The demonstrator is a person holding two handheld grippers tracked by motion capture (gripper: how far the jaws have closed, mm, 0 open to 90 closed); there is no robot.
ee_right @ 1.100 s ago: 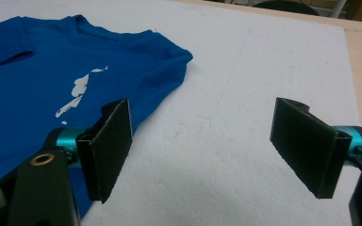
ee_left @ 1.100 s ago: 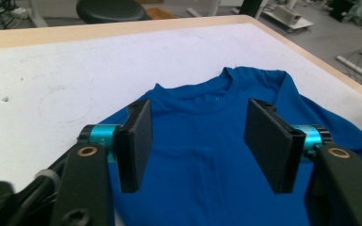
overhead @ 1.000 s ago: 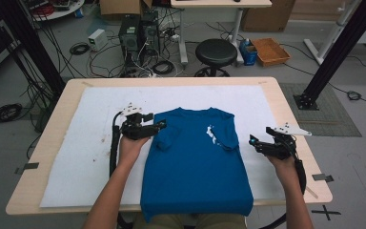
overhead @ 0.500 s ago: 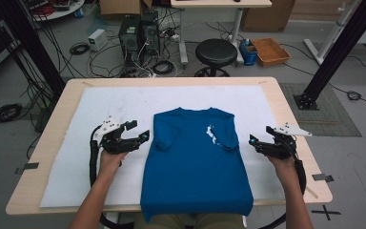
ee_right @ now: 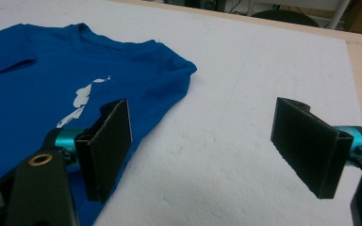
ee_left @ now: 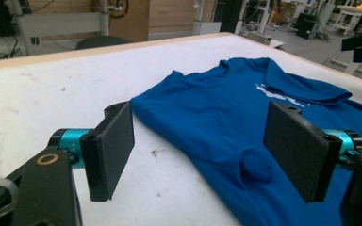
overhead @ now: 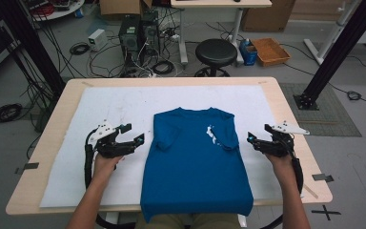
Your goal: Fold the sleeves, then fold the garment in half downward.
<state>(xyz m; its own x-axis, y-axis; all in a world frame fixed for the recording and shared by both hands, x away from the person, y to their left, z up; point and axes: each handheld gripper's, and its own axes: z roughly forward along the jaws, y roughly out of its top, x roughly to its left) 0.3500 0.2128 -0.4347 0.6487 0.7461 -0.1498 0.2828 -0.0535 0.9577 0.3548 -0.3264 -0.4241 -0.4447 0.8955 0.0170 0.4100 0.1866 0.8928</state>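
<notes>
The blue T-shirt (overhead: 195, 162) is lying flat mid-desk on the white mat (overhead: 76, 171), collar toward the far edge and hem hanging over the near edge. The left tool (overhead: 134, 133) is hovering just beside its left side, jaws wide, having just been opening, empty. The right tool (overhead: 253, 141), equally near, is gaping empty too.

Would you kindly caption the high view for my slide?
Blue T-shirt, sleeves folded in, on a white mat between open left gripper and right gripper.
</notes>
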